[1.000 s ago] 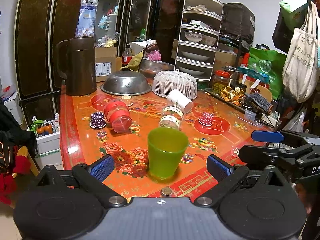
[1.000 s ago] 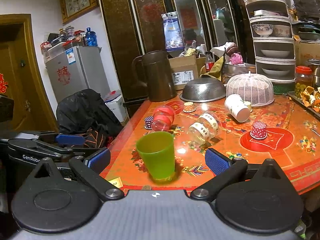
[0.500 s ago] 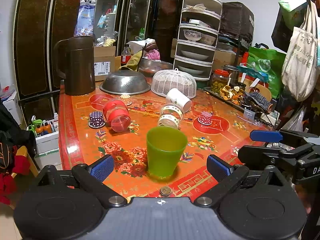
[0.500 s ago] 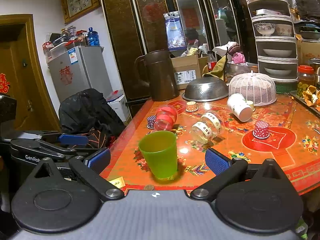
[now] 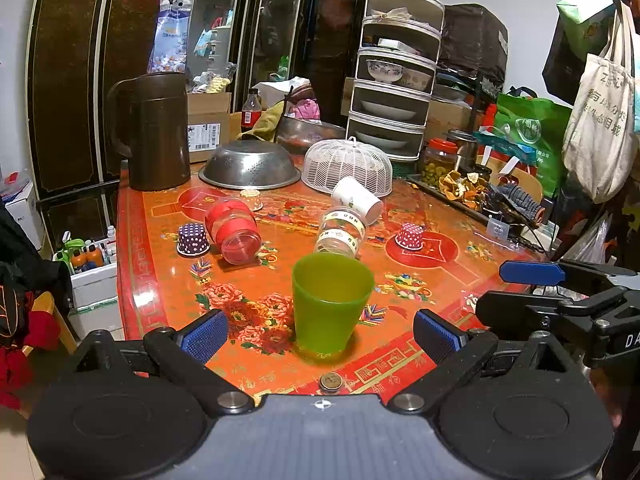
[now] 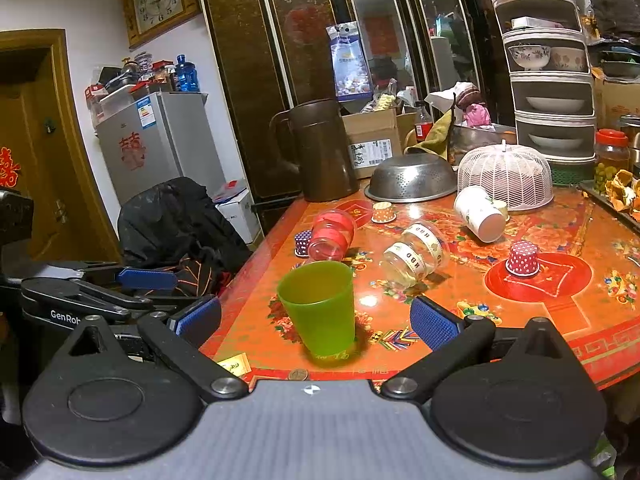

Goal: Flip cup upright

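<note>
With the green cup (image 5: 331, 306) already standing mouth-up on the surface (image 5: 424, 344) just beyond the coin (image 5: 331, 380), we hold both the left gripper (image 5: 320, 334) and right gripper (image 6: 316, 320) empty, jaws spread wide, and should back off without nudging it

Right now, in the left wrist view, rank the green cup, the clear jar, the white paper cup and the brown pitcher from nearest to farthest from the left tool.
1. green cup, upright, dead ahead of the left tool.
2. clear jar, on its side just behind it.
3. white paper cup, tipped over, farther back, slightly right.
4. brown pitcher, far left corner.
</note>
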Demonstrator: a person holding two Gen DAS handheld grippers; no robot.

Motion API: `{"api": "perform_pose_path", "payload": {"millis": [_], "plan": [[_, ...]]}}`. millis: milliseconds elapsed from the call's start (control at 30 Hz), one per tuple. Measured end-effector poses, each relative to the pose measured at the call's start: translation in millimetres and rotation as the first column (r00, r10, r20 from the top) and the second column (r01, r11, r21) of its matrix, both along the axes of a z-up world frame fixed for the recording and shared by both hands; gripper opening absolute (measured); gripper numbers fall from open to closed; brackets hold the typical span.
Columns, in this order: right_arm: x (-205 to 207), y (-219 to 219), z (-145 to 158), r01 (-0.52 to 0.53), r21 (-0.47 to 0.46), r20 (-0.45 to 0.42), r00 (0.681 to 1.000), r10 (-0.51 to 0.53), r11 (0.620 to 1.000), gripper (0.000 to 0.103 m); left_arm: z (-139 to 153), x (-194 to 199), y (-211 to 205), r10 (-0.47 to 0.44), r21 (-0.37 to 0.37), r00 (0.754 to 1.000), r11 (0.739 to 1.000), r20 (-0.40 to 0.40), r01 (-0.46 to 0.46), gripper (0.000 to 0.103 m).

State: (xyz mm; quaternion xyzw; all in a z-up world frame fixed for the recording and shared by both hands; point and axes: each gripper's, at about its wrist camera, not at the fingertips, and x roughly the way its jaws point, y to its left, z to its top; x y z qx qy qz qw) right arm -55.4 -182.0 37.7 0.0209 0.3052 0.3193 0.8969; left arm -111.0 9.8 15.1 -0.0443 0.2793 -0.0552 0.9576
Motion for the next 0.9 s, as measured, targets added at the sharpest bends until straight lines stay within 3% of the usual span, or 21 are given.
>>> {"api": "perform_pose_path", "payload": {"millis": [900], "plan": [[0.2, -0.9, -0.7, -0.001, 0.001, -0.004, 1.000, 0.001, 1.000, 0.102, -1.9, -1.2, -3.7, -0.011, 0.000, 1.000, 1.000, 0.009, 0.011, 0.100]]}}
